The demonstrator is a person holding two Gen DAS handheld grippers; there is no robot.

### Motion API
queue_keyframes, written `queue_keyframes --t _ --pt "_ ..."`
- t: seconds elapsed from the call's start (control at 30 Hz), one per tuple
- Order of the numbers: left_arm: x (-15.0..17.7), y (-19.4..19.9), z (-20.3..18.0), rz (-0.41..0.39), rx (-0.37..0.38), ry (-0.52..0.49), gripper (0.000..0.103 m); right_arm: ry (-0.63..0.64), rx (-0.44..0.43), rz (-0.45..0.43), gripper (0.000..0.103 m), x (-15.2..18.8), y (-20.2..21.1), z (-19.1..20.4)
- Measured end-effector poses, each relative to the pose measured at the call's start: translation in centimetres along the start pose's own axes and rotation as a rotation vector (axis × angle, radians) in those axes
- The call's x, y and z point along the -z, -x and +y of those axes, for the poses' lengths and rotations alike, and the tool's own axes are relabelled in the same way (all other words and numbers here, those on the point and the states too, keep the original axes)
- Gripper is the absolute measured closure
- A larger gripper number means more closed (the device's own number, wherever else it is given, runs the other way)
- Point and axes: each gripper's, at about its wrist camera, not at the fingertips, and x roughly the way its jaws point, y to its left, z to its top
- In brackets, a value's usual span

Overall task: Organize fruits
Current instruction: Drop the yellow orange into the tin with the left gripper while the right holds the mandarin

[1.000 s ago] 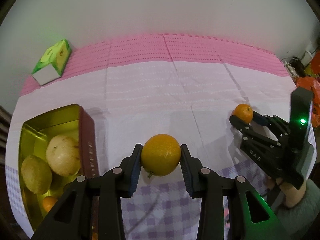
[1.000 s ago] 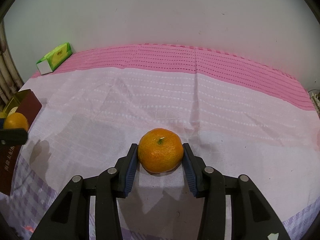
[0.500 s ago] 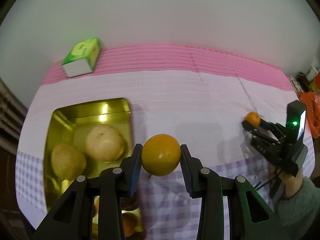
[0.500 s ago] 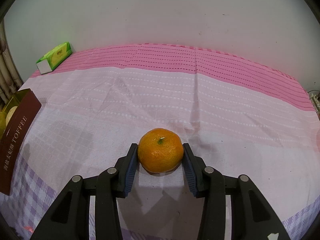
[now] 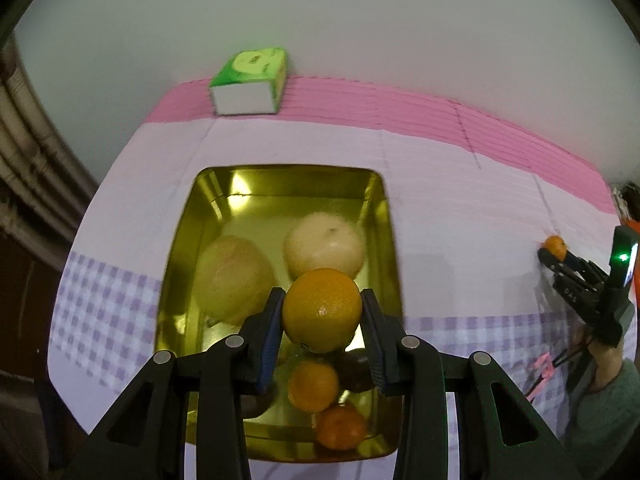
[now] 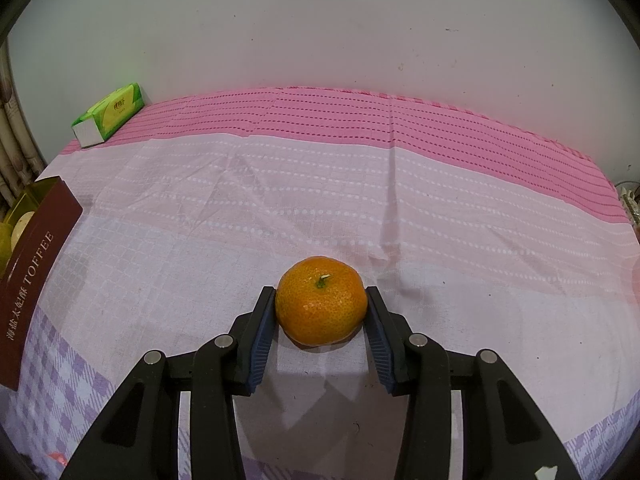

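My left gripper point(image 5: 322, 312) is shut on a yellow-orange orange point(image 5: 322, 309) and holds it above the gold tin point(image 5: 280, 178). Inside the tin lie two pale pears point(image 5: 234, 276) point(image 5: 324, 246), a small orange point(image 5: 313, 385), a tangerine point(image 5: 341, 427) and a dark fruit point(image 5: 358, 368). My right gripper point(image 6: 321, 306) is shut on a tangerine point(image 6: 321, 300) that rests on the tablecloth. The left wrist view shows that right gripper point(image 5: 554, 252) far right with its tangerine point(image 5: 556, 246).
A green tissue box point(image 5: 250, 80) lies at the back by the wall, also the tissue box point(image 6: 108, 120) at the left in the right wrist view. The tin's dark red side point(image 6: 32, 276) stands at the left edge. A pink and lilac cloth point(image 6: 320, 200) covers the table.
My left gripper has carried the orange leftward from over the cloth to over the tin, so the tin now lies straight beneath it. The right gripper and its tangerine stayed put.
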Motion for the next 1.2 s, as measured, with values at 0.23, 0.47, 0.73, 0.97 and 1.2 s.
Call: queue_keyframes --t 0.23,0.47,0.73,0.97,1.2 --pt "1.2 -0.5 1.9 0.032 -0.003 0.021 0.065 0.002 0.002 0.000 0.061 0.0 0.0 0.0" --pt "2.3 -1.8 2.4 0.065 0.004 0.030 0.065 0.002 0.001 0.001 0.062 0.0 0.0 0.0" --pt "2.9 -3.0 2.1 0.086 0.004 0.021 0.065 0.005 0.008 0.001 0.062 0.0 -0.1 0.2" --pt "3.2 -3.4 2.0 0.078 -0.018 0.009 0.065 0.007 0.008 0.002 0.062 -0.1 -0.3 0.2" --pt "3.3 -3.4 2.0 0.076 -0.034 0.001 0.063 0.011 0.011 0.002 0.062 -0.2 -0.3 0.2"
